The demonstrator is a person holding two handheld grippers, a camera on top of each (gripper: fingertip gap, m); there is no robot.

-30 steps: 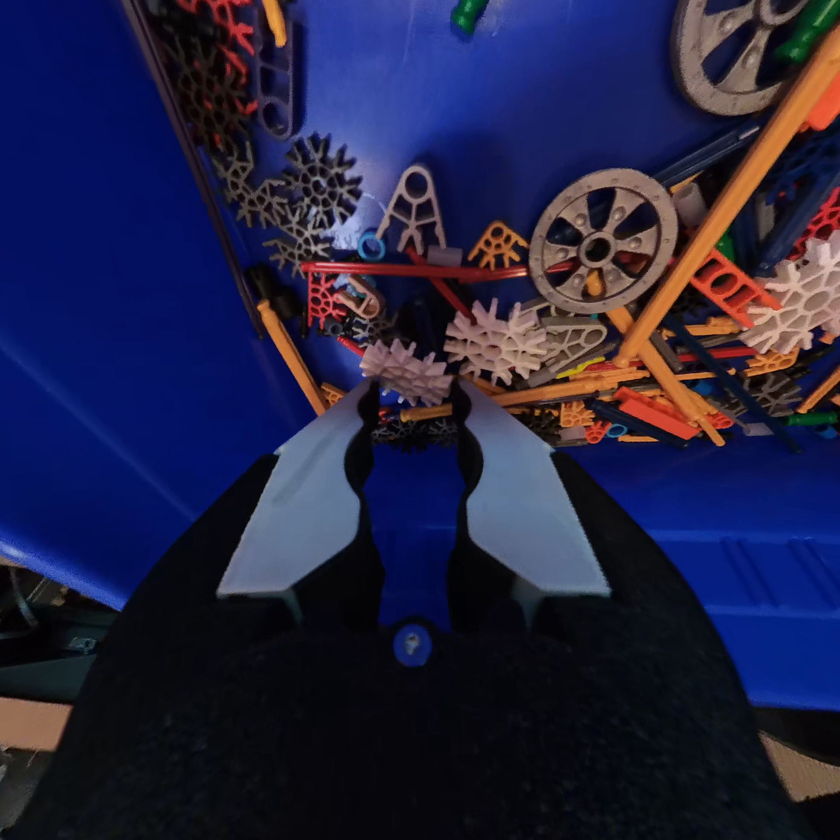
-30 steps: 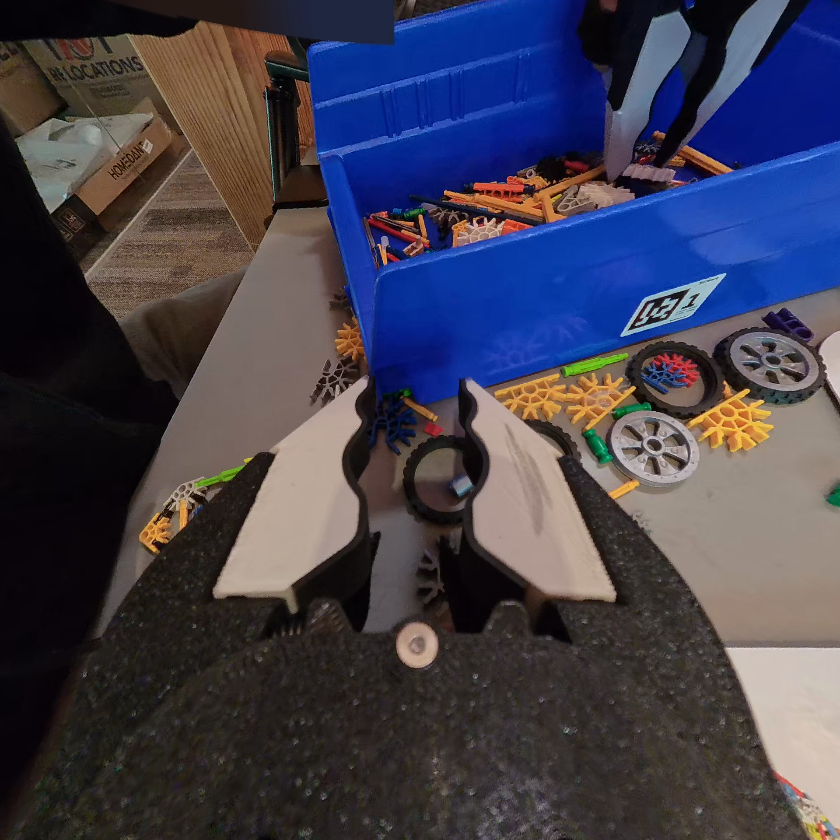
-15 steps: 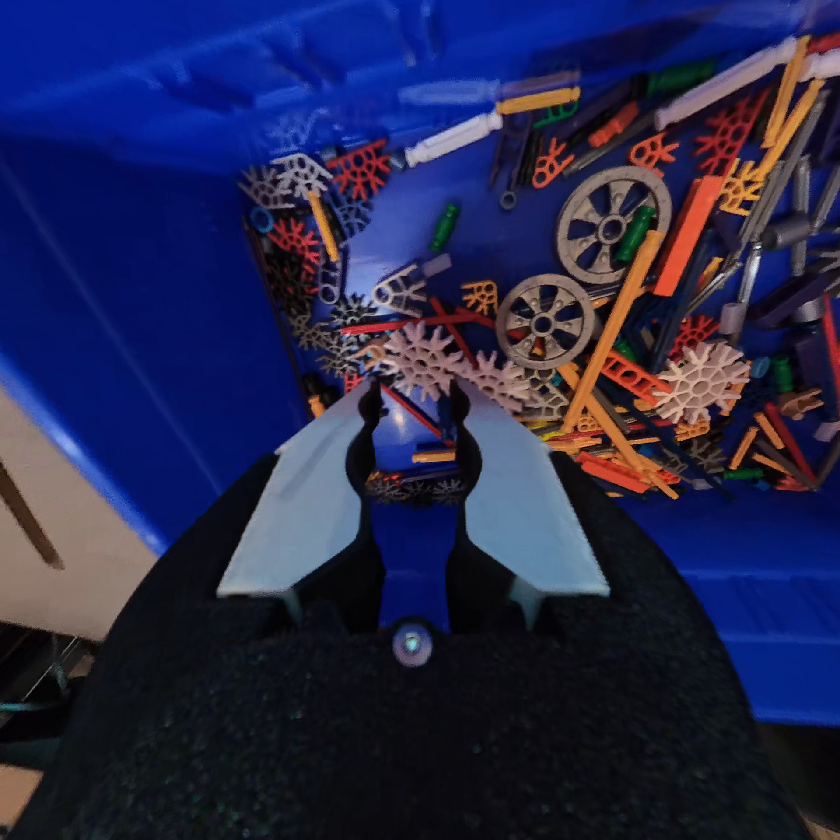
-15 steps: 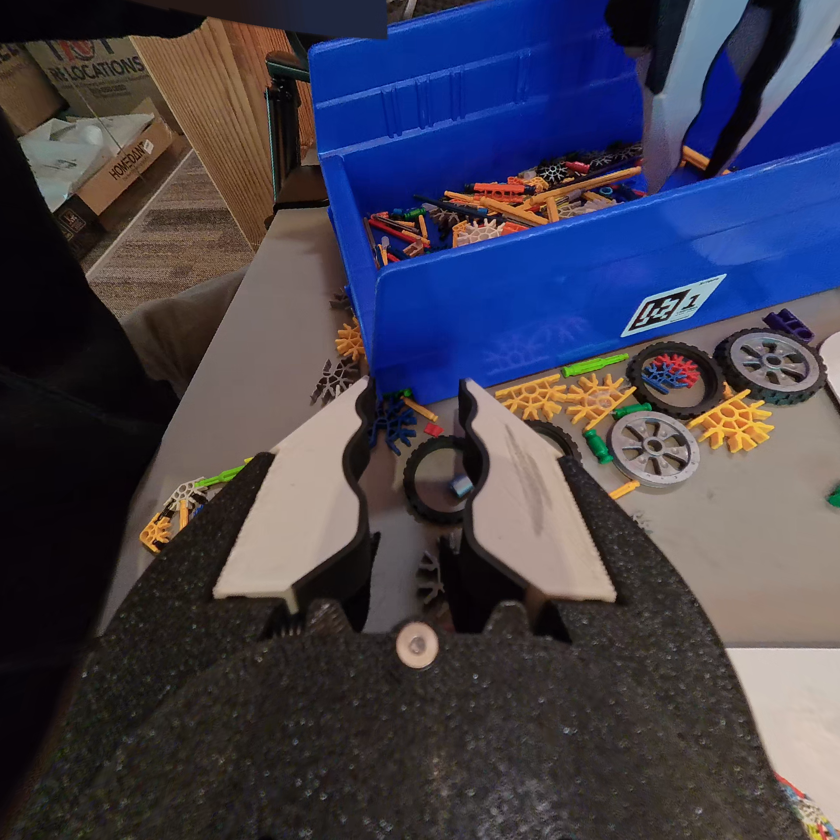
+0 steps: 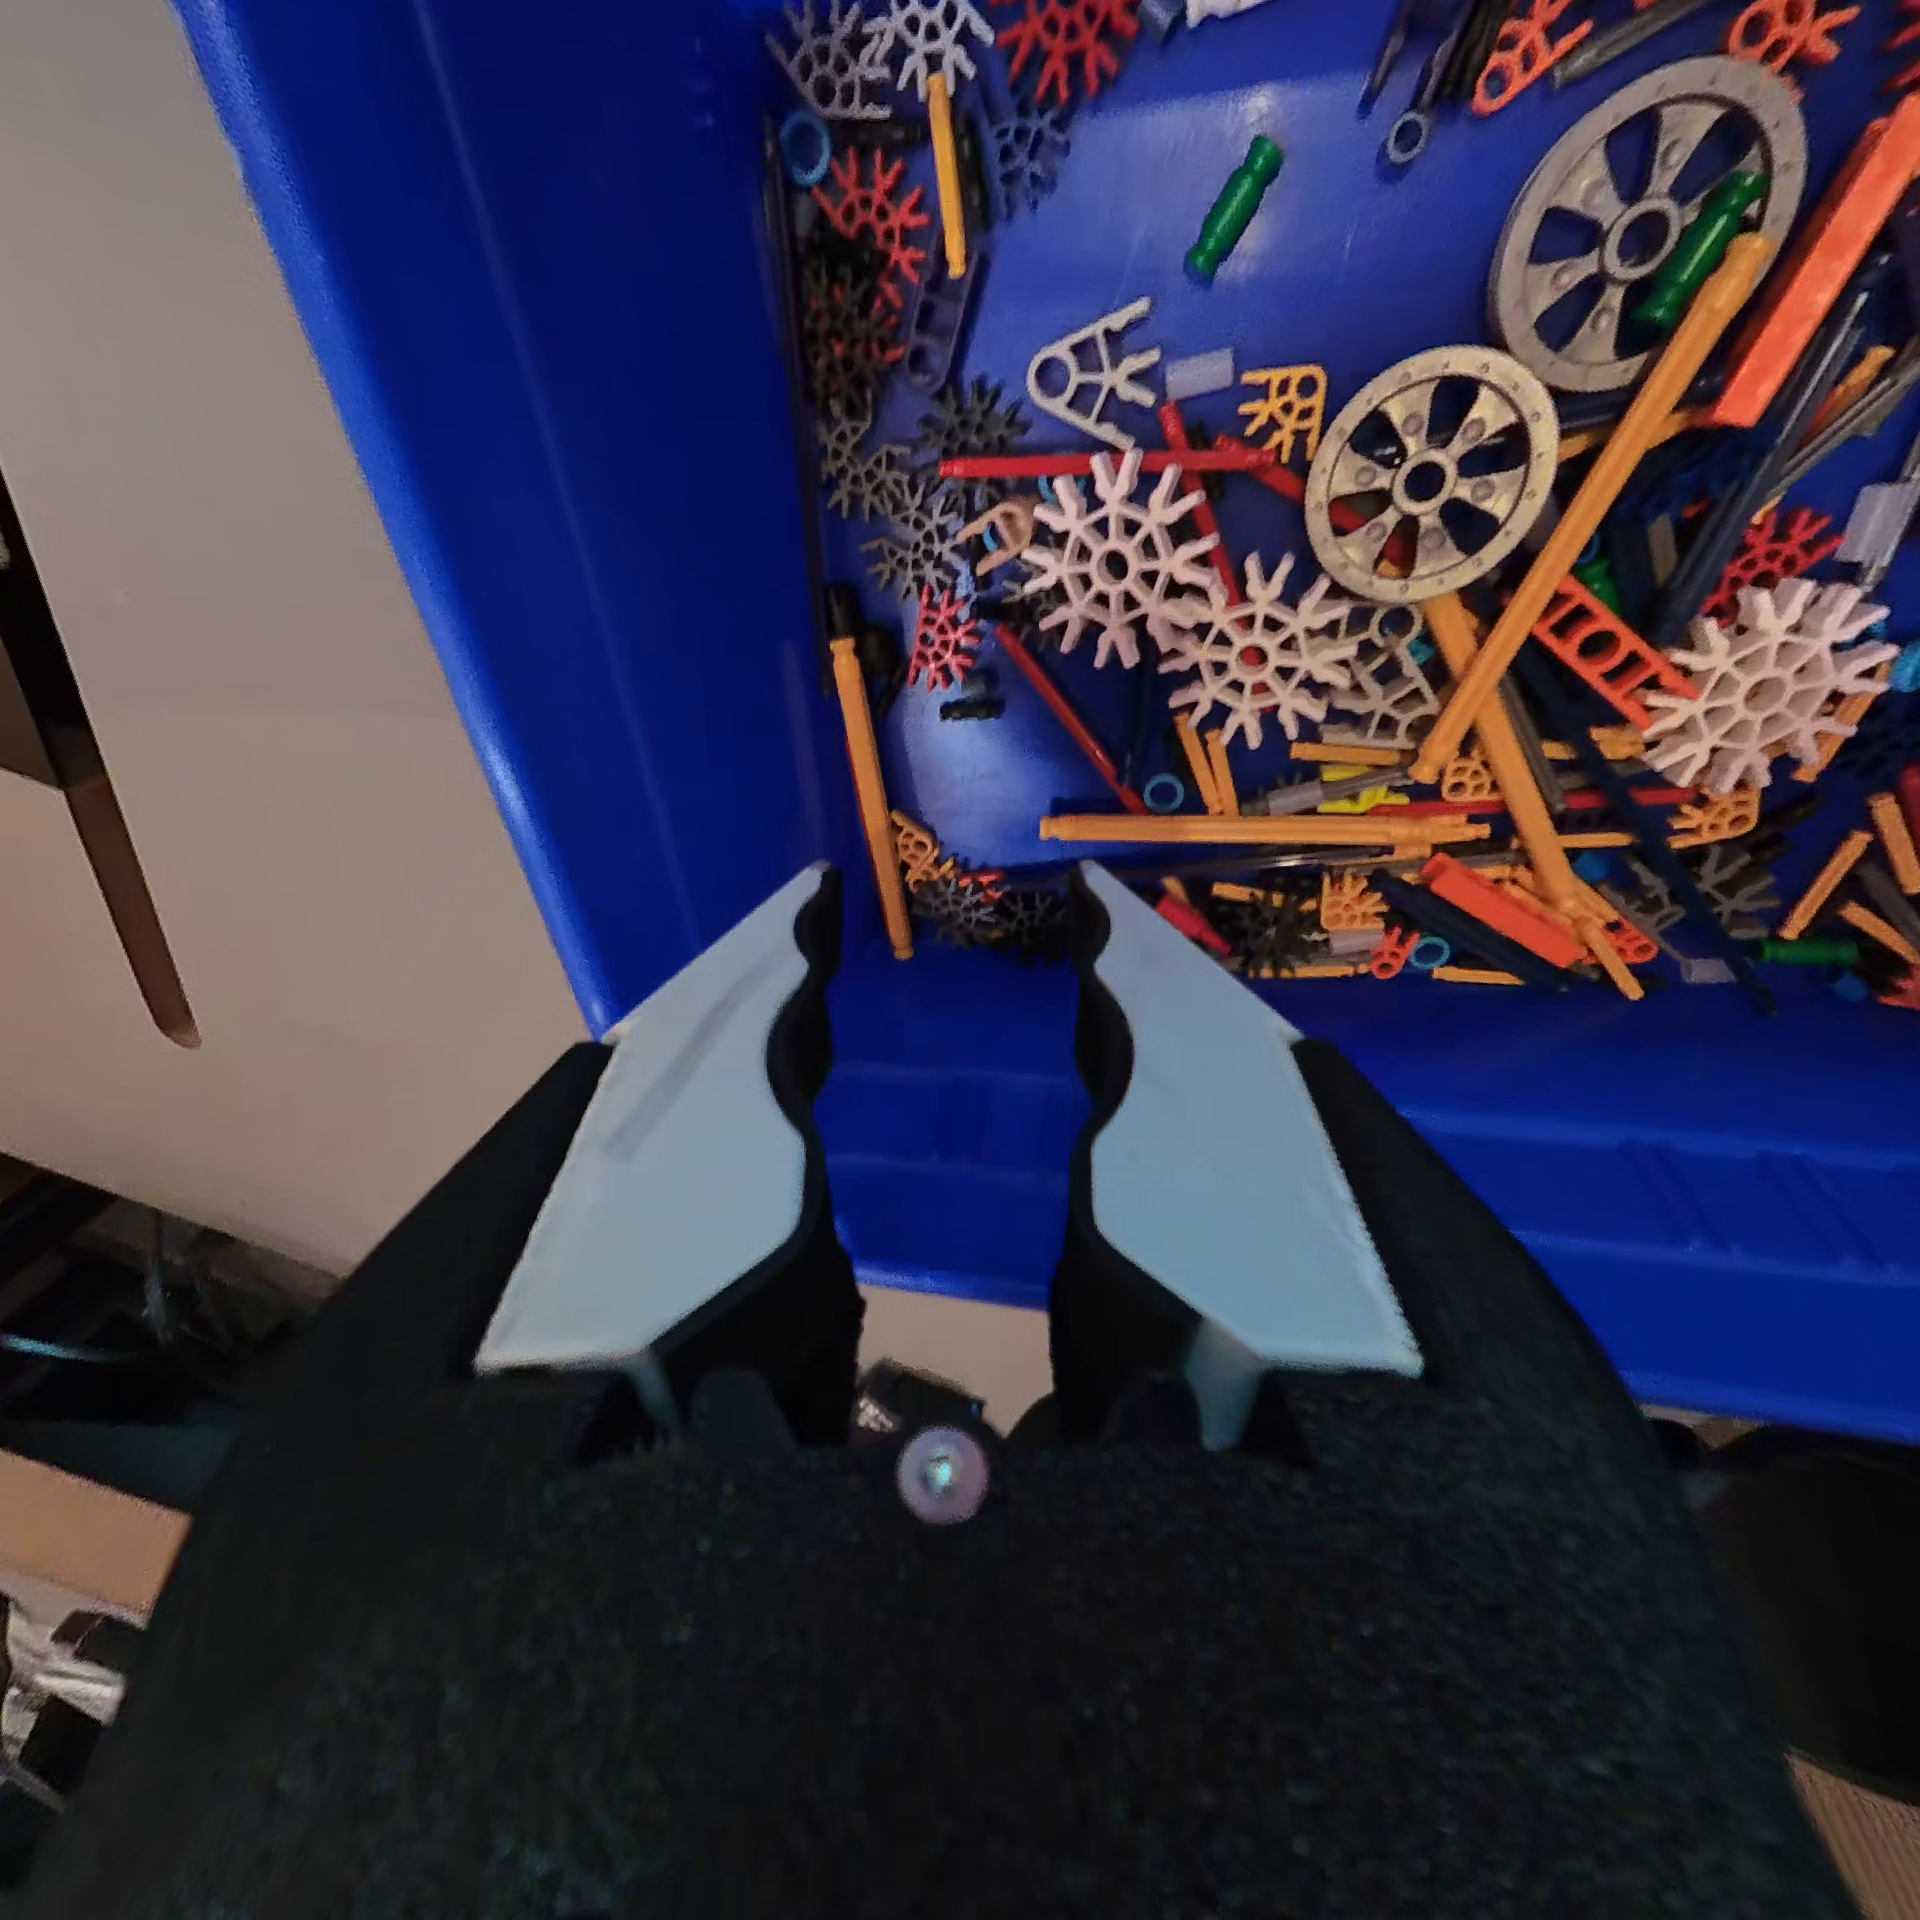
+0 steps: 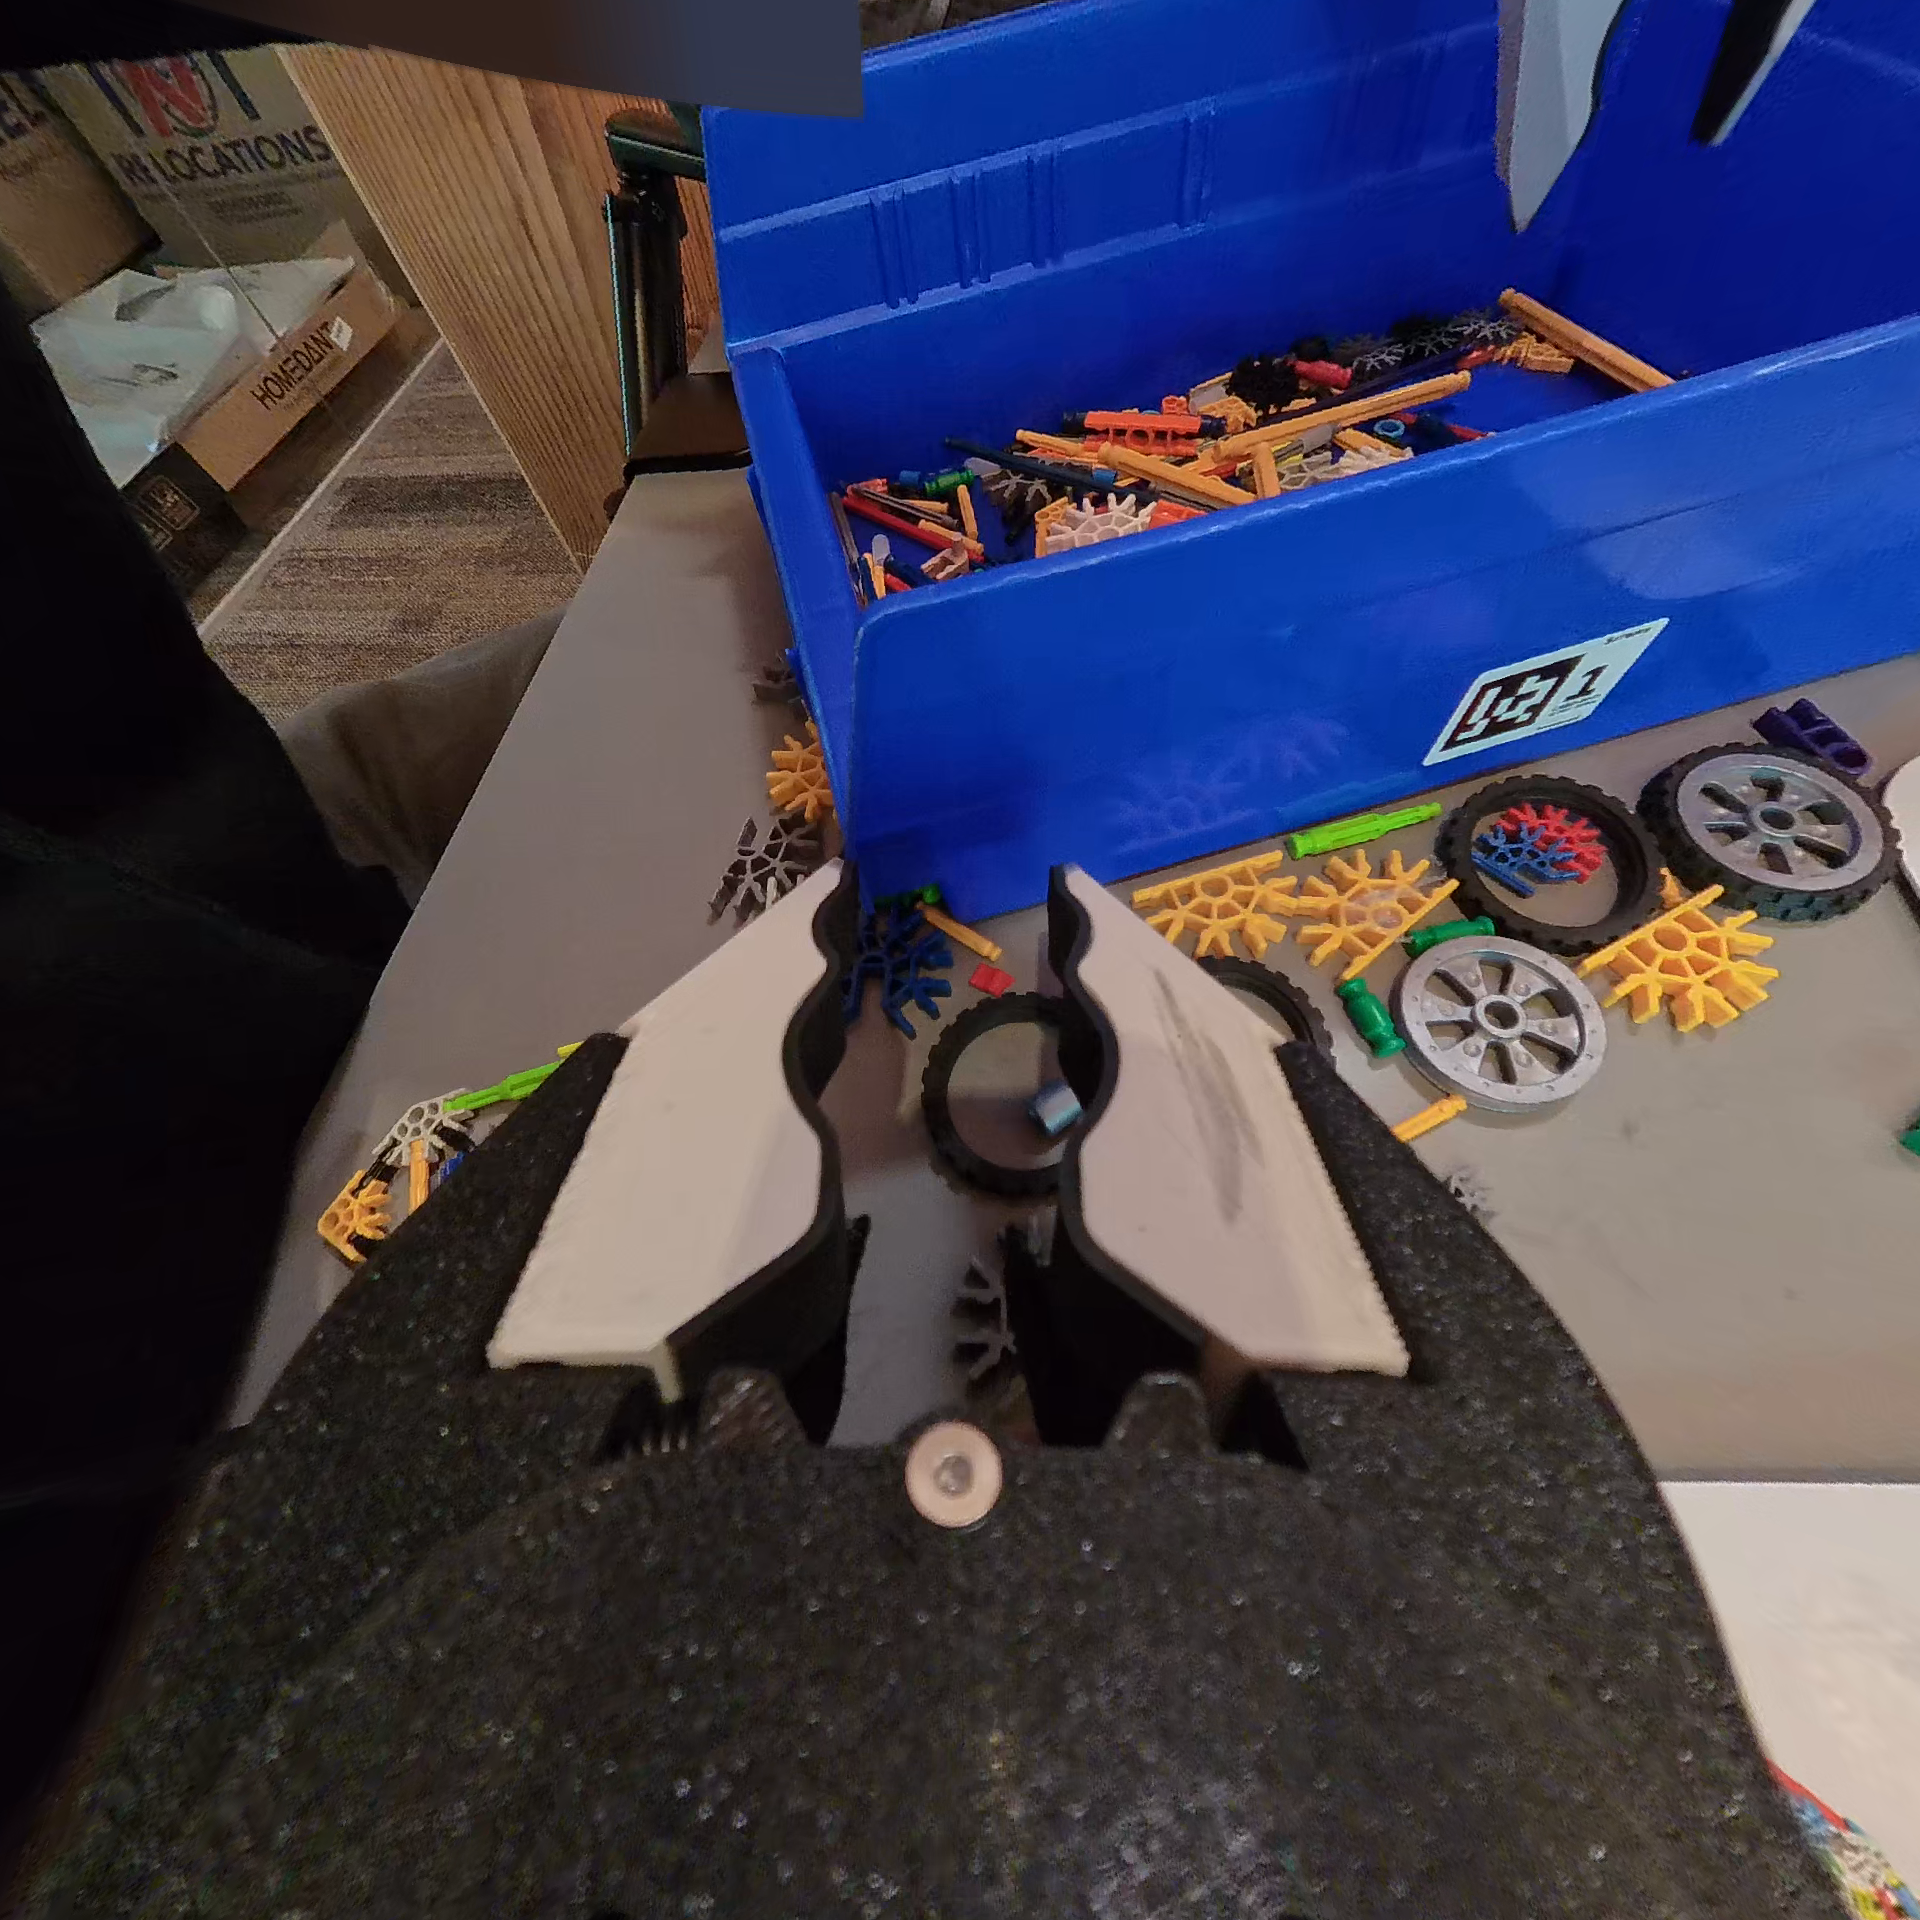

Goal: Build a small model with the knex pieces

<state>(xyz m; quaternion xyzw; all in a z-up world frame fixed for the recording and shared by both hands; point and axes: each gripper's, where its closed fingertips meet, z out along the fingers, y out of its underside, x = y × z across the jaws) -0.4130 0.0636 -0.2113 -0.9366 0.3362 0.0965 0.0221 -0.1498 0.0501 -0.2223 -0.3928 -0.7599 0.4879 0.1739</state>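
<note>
You are holding the left gripper (image 5: 951,899) above the near left corner of the blue bin (image 5: 582,499), its jaws spread apart and gripping nothing. Just beyond its tips, dark snowflake connectors (image 5: 987,909) and an orange rod (image 5: 868,790) are lying against the bin's left wall; two white snowflake connectors (image 5: 1117,561) and a grey spoked wheel (image 5: 1429,473) are sitting farther in, to the right. If you are reaching into that pile, a slow, straight descent over a single piece seems wise, since the rods are crossing over one another and could drag neighbours along.

You are keeping the right gripper (image 6: 951,909) low over the grey worktop (image 6: 623,727), just near the bin's front wall, jaws likewise parted and empty. A black tyre (image 6: 971,1117) with a small blue piece (image 6: 1049,1107) inside is lying between its fingers, below them, and a blue connector (image 6: 899,966) is lying just past the left tip. Yellow connectors (image 6: 1288,914) and a grey wheel (image 6: 1496,1023) are scattered to the right.
</note>
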